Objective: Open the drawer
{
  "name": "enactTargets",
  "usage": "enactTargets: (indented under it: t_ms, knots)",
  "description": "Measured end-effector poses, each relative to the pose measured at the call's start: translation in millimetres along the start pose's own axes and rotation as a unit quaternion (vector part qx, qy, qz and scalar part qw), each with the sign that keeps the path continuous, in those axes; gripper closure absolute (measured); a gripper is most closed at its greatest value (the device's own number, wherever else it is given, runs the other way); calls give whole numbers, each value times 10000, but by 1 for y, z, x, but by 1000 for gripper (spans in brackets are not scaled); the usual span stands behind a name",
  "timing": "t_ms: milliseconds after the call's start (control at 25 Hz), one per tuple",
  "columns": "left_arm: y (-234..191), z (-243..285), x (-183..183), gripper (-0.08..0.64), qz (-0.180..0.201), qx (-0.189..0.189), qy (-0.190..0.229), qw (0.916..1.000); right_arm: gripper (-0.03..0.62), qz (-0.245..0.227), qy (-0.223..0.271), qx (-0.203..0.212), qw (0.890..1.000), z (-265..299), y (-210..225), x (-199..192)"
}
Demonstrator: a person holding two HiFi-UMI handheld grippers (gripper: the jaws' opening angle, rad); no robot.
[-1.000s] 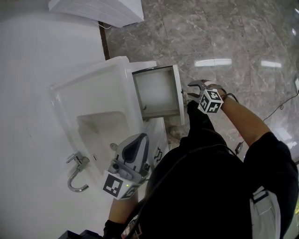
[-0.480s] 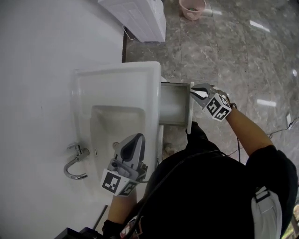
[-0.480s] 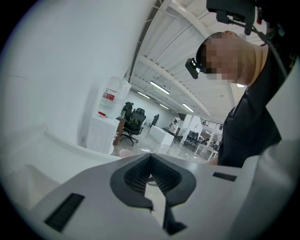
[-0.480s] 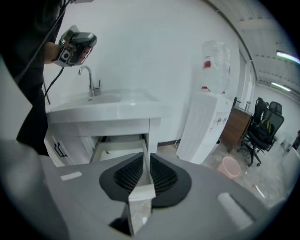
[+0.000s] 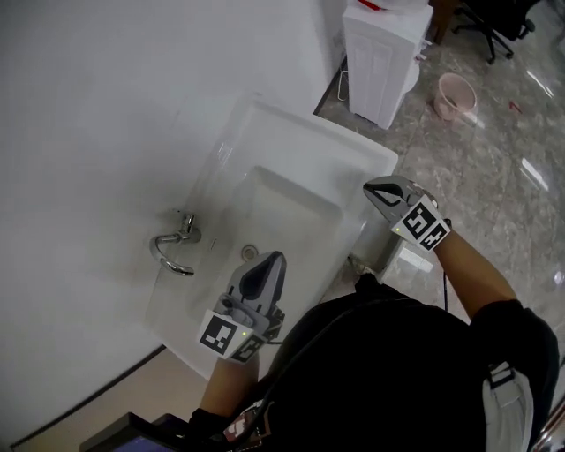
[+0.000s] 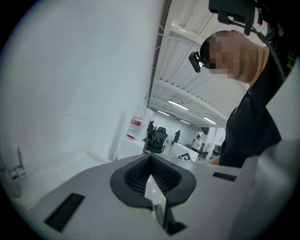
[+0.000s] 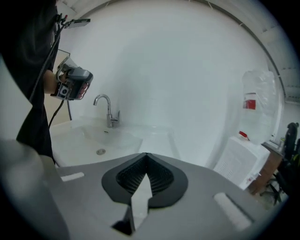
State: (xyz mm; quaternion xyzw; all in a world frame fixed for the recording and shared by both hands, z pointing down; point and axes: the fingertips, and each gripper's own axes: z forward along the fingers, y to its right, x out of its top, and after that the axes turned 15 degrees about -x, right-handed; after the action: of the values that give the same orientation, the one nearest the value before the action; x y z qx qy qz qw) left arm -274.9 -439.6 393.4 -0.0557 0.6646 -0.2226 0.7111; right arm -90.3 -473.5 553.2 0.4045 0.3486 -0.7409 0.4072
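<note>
In the head view only a white corner of the drawer shows below the front edge of the white sink counter. The rest is hidden by the counter and my right arm. My right gripper hangs above the counter's front right corner, apart from the drawer. Its jaws have just been closing and are shut with nothing between them. My left gripper is over the front rim of the basin, pointing along it. It is shut and empty too.
A chrome faucet stands at the basin's wall side. Beyond the counter are a white cabinet unit, a pink bucket and an office chair on the marble floor. White wall fills the left.
My right gripper has left the open drawer's front, risen above the counter and shut. The left gripper has risen too. The view now looks down on the sink, hiding most of the drawer.
</note>
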Motion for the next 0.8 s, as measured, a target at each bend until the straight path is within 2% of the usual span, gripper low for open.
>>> enactTargets:
  t_ms: [160, 360, 600, 800]
  knots:
    - [-5, -60, 28, 568, 25, 734, 426, 9964, 592, -198, 215, 548, 9981, 25, -30, 73]
    - [-5, -136, 37, 568, 122, 1362, 714, 9880, 592, -88, 375, 1042, 9938, 43, -86, 134]
    - [10, -228, 50, 568, 222, 2138, 1155, 9698, 592, -139, 595, 1719, 9832, 50, -162, 206]
    - [29, -295, 50, 568, 279, 2591, 1398, 9553, 592, -113, 679, 2087, 9756, 46, -222, 247]
